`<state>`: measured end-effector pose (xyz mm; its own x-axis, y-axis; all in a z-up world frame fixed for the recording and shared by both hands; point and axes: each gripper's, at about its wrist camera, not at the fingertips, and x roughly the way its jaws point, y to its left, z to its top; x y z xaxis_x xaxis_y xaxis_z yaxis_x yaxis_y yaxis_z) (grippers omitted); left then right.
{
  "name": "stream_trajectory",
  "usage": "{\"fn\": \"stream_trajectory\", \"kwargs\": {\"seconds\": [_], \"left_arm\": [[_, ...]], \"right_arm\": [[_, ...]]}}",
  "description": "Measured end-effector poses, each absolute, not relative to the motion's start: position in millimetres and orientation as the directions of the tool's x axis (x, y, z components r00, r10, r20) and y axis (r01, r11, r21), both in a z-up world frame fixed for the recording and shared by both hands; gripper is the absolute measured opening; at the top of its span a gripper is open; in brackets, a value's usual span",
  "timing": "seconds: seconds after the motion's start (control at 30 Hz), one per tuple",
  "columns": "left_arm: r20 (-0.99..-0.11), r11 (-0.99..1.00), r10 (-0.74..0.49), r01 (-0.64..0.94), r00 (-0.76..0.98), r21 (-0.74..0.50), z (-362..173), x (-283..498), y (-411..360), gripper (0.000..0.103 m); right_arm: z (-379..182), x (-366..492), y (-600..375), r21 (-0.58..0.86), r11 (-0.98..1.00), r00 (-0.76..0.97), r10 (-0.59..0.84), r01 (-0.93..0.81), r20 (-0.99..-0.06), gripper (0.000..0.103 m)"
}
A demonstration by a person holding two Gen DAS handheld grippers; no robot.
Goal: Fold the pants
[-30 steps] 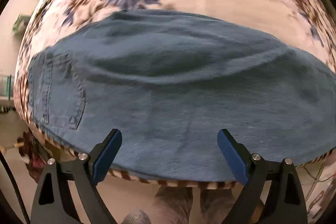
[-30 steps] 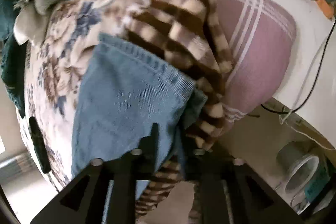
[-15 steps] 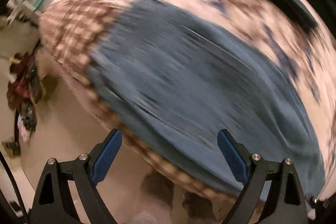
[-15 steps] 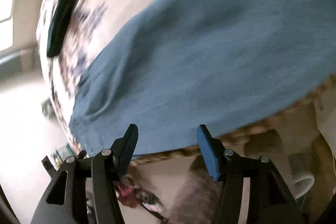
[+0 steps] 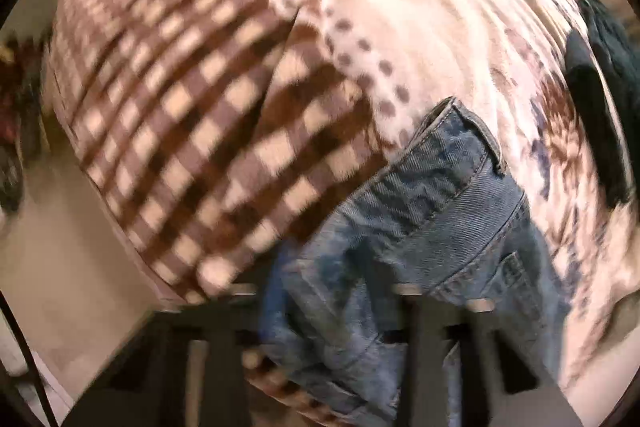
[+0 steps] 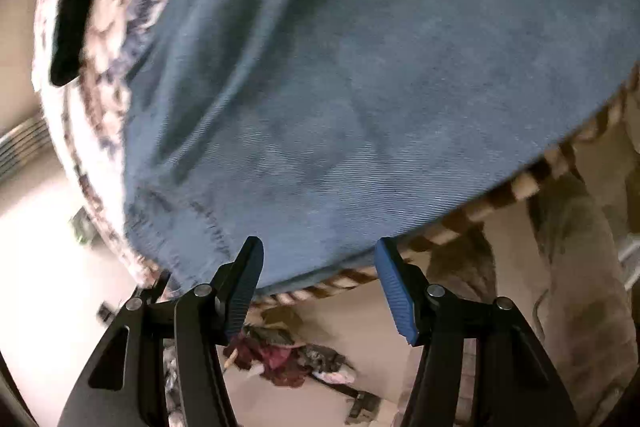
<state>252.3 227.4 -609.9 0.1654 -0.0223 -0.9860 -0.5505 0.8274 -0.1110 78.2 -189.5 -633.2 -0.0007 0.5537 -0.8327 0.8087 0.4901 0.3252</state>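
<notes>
Blue denim pants lie on a bed. In the left wrist view their waistband end (image 5: 452,195) with belt loop and seams sits between my blurred fingers; my left gripper (image 5: 336,307) looks closed on this denim. In the right wrist view the pants (image 6: 360,87) spread wide and flat, with a hem at the lower left. My right gripper (image 6: 318,287) is open and empty, its blue pads just below the near edge of the denim.
The bed has a floral cover (image 5: 440,7) and a brown checked blanket (image 5: 192,115) hanging over its edge. A dark item (image 6: 74,7) lies on the cover. Clothes are piled on the floor (image 6: 288,355). The person's trouser leg (image 6: 580,267) stands at the right.
My left gripper swung to the waistband end and closed on the denim. My right gripper let go of the pants, opened, and now hovers at the near edge over the spread fabric.
</notes>
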Motion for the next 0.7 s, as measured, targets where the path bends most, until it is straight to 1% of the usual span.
{"fn": "stream_trajectory", "kwargs": {"seconds": [0.07,0.1,0.2,0.23,0.3,0.37,0.47,0.53,0.57,0.6,0.63,0.67,0.7], "left_arm": [[-0.98,0.832,-0.019,-0.54,0.196,-0.124,-601.3,245.7,228.3,0.015],[-0.978,0.834,-0.018,-0.536,0.206,-0.129,-598.2,242.6,228.7,0.015],[-0.974,0.844,-0.02,-0.519,0.226,-0.138,-588.7,232.6,228.7,0.014],[-0.973,0.848,-0.019,-0.512,0.231,-0.138,-585.3,230.8,228.9,0.014],[-0.972,0.85,-0.029,-0.505,0.231,-0.145,-577.3,227.8,232.3,0.014],[-0.972,0.848,-0.04,-0.507,0.231,-0.155,-560.9,216.3,237.1,0.014],[-0.975,0.852,-0.049,-0.501,0.216,-0.153,-550.8,200.0,239.4,0.014],[-0.982,0.855,-0.042,-0.501,0.186,-0.132,-564.9,205.2,237.7,0.014],[-0.989,0.864,-0.044,-0.492,0.14,-0.108,-581.3,207.1,238.6,0.014],[-0.993,0.868,-0.043,-0.489,0.106,-0.09,-591.1,207.0,240.1,0.018],[-0.995,0.86,-0.055,-0.503,0.08,-0.088,-597.9,205.7,244.2,0.021],[-0.995,0.849,-0.06,-0.521,0.075,-0.091,-595.3,204.2,247.1,0.022],[-0.997,0.848,-0.035,-0.525,0.067,-0.065,-587.7,203.1,247.8,0.026]], "right_arm": [[-637.3,74.6,-191.2,0.302,0.47,0.005,0.535,0.829,-0.845,0.061],[-639.9,72.3,-192.3,0.308,0.455,0.02,0.535,0.836,-0.844,0.058],[-641.0,68.1,-195.7,0.27,0.463,0.013,0.485,0.844,-0.874,0.016],[-640.2,67.2,-195.2,0.265,0.467,0.012,0.477,0.844,-0.879,0.01],[-631.7,65.8,-193.8,0.265,0.477,0.017,0.462,0.838,-0.887,0.006],[-614.6,67.0,-189.6,0.273,0.519,0.023,0.436,0.81,-0.9,0.005],[-596.7,66.6,-183.9,0.272,0.557,0.023,0.413,0.785,-0.911,0.005],[-605.4,72.0,-182.4,0.253,0.597,-0.028,0.42,0.761,-0.907,0.005],[-612.1,75.3,-181.9,0.242,0.616,-0.06,0.427,0.75,-0.902,0.005],[-619.4,80.5,-181.0,0.234,0.633,-0.105,0.45,0.738,-0.887,0.007],[-621.6,83.9,-182.6,0.233,0.642,-0.126,0.461,0.73,-0.878,0.012],[-616.1,89.8,-183.6,0.245,0.66,-0.136,0.47,0.71,-0.872,0.014],[-610.5,94.2,-183.8,0.256,0.671,-0.134,0.472,0.696,-0.871,0.025]]}}
